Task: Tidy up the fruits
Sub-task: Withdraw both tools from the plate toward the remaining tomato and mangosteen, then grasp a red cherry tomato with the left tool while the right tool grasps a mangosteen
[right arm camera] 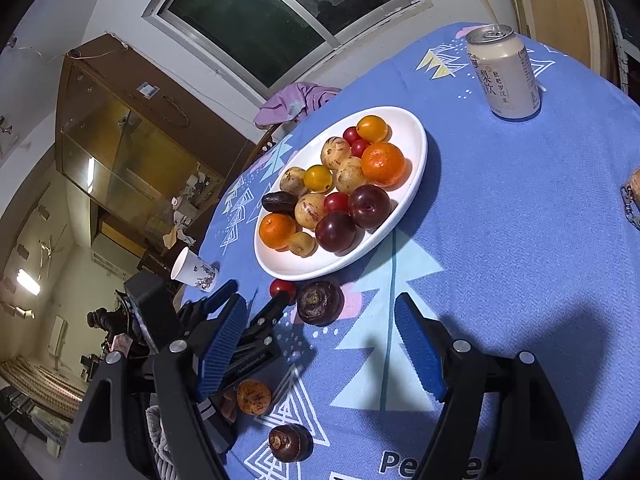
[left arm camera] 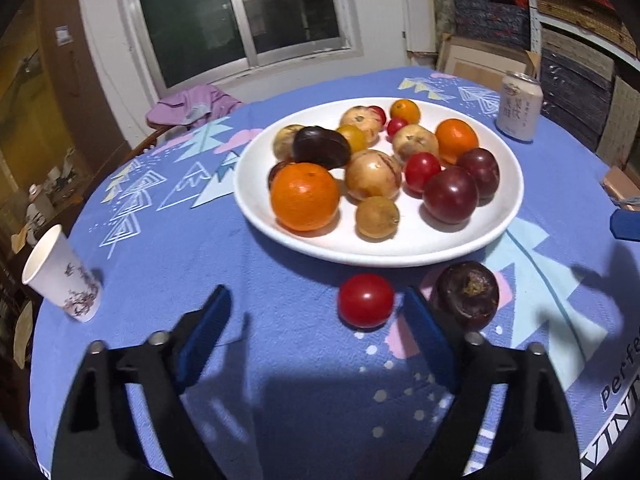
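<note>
Setting: round surface [left arm camera: 248, 380] under a blue patterned cloth; white plate [left arm camera: 496, 224] at centre, heaped with oranges, plums, tomatoes and pale striped fruit.
Loose fruit, near rim: red cherry tomato [left arm camera: 366, 300] on the cloth just below the plate's near edge; dark round fruit [left arm camera: 467, 295] just beside it, to the tomato's right.
Loose fruit, near edge: small orange-brown fruit [right arm camera: 253, 397] and a second dark fruit [right arm camera: 290, 443], well apart from the plate, seen only in the right wrist view.
Left hand-held gripper [left arm camera: 316, 320]: empty, jaws spread wide; tomato just ahead of the gap, close against the right blue pad [left arm camera: 424, 332], apparently not pressed; left pad well clear.
Right hand-held gripper [right arm camera: 318, 344]: empty, jaws parted wide, hanging over bare cloth below the plate.
Step in hand (judged): picking the cherry tomato for the plate.
Progress (judged): most fruit already plated; four pieces left on the cloth.
Advice, alignment: shift rightward and forward so the tomato sits midway between the pads, not at the tip of one.
Advice, clearance: keep the right pad from nudging the dark fruit; gap between the two looks narrow.
Advice, grip: close gently; skin likely thin, shape likely to roll or squirt out.
Advice, placement: set down in a free patch at the plate's near side, low release.
Bystanders: paper cup [left arm camera: 60, 276] at left, drink can [left arm camera: 520, 106] beyond the plate; both clear of the path.
</note>
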A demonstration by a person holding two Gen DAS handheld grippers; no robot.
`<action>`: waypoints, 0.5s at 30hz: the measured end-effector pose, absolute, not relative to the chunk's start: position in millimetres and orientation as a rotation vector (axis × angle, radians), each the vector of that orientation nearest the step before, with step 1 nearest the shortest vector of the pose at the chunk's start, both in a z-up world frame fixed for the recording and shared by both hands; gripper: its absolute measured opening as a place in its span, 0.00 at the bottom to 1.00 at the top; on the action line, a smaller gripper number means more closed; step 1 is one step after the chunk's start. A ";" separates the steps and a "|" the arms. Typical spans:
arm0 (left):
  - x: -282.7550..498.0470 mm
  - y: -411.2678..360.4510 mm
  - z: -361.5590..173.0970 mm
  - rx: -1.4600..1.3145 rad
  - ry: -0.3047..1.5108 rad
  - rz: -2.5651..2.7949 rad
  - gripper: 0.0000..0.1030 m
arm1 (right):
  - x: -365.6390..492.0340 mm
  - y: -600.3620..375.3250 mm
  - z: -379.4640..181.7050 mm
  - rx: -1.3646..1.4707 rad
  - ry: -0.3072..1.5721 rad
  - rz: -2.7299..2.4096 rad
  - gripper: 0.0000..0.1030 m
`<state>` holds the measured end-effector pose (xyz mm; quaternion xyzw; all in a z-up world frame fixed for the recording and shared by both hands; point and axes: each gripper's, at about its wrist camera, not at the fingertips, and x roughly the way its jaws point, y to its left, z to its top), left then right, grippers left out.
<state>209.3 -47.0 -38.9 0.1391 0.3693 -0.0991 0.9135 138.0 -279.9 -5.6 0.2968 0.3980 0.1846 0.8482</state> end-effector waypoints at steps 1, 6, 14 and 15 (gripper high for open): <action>211.0 -48.7 -40.0 0.290 0.766 -0.211 0.79 | 138.1 -279.4 -5.8 0.624 0.841 0.389 0.75; 218.1 -50.3 -43.0 0.278 0.788 -0.240 0.79 | 138.6 -278.7 -7.1 0.621 0.848 0.387 0.75; 230.8 -50.2 -49.8 0.212 0.851 -0.319 0.39 | 141.9 -275.3 -12.6 0.603 0.871 0.377 0.75; 230.8 -48.7 -49.4 0.195 0.851 -0.335 0.30 | 142.1 -275.4 -13.2 0.602 0.872 0.376 0.75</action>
